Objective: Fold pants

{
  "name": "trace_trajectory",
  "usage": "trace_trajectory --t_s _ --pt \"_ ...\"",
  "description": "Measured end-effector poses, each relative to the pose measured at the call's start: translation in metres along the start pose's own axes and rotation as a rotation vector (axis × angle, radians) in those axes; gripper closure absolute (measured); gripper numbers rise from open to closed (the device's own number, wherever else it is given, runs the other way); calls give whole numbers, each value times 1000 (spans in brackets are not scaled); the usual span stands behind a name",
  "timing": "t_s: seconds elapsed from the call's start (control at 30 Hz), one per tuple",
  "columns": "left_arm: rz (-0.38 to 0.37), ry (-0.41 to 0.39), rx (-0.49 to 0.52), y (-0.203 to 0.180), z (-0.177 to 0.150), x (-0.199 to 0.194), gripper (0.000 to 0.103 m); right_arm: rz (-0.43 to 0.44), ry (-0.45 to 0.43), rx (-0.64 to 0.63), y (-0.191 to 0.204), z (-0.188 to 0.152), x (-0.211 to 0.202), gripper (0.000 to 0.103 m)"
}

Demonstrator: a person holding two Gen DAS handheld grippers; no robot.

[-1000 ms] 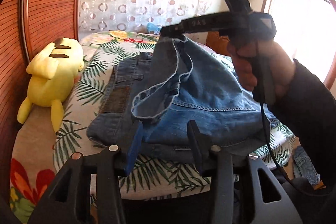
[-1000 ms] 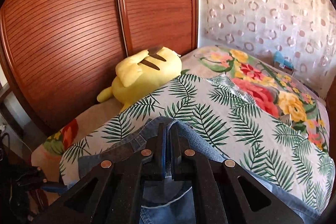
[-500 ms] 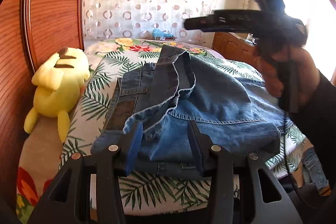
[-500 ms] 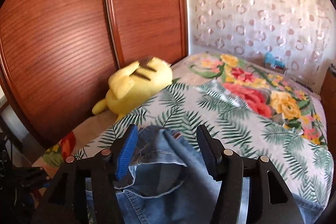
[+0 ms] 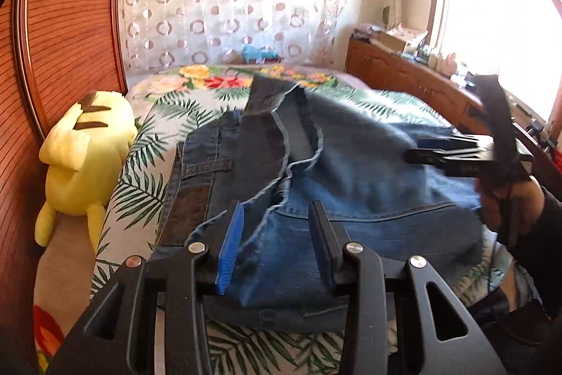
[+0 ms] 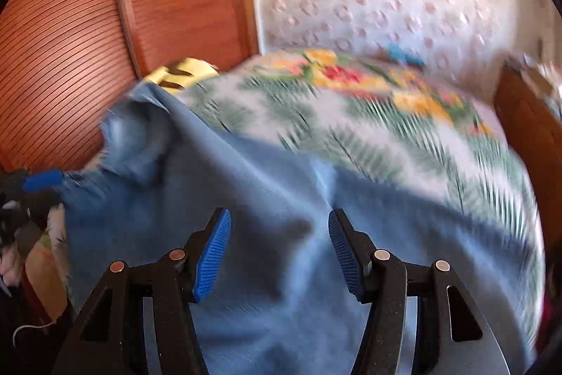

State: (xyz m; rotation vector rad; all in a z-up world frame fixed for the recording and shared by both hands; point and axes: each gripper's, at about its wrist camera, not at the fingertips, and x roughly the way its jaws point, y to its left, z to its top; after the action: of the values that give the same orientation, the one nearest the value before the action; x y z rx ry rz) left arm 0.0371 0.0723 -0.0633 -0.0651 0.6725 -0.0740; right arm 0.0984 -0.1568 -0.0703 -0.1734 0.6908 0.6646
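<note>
Between the spread fingers of the left gripper (image 5: 275,245) a loose fold of the jeans (image 5: 351,171) passes, but the blue pads stand apart and do not pinch it; the jaws are wide. From the left wrist the jeans lie folded over on the leaf-print bedspread (image 5: 147,143), a dark waistband with a brown patch toward the left and a frayed hem draped across the top. Only this view shows the right gripper (image 5: 414,152) from outside: it hangs over the right side of the denim, held in a hand (image 5: 505,199) with a dark sleeve, its fingertips blurred. The right wrist view settles what that one cannot: the right gripper (image 6: 279,246) has its ribbed blue pads well apart, with pale blue denim (image 6: 246,199) spread beneath and nothing between them. That picture is smeared by motion, so seams and edges are hard to read, and the left gripper's blue pad (image 6: 44,180) shows at the far left edge. A yellow plush toy (image 5: 80,164) lies beside the jeans against the slatted wooden wardrobe (image 5: 66,23); from the right wrist only its top (image 6: 182,74) peeks over the denim. Behind the bed hangs a curtain with ring patterns (image 5: 228,2), and a wooden cabinet (image 5: 404,76) runs under the bright window (image 5: 491,23) on the right.
</note>
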Motion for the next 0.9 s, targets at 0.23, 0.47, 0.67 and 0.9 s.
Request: trace_trajectory --t_s 0.23,0.47,0.67,0.9 --pt "-5 72 -11 10 -7 21 83 -25 33 64 -20 -21 -3 43" --pt "6 39 -34 21 -8 2 100 -37 56 62 -20 -14 5 43" --pt "25 19 -102 44 -18 -27 100 -44 56 61 -16 -12 12 43" --pt "76 68 -83 43 -27 -19 89 -73 64 33 -13 -12 16 43"
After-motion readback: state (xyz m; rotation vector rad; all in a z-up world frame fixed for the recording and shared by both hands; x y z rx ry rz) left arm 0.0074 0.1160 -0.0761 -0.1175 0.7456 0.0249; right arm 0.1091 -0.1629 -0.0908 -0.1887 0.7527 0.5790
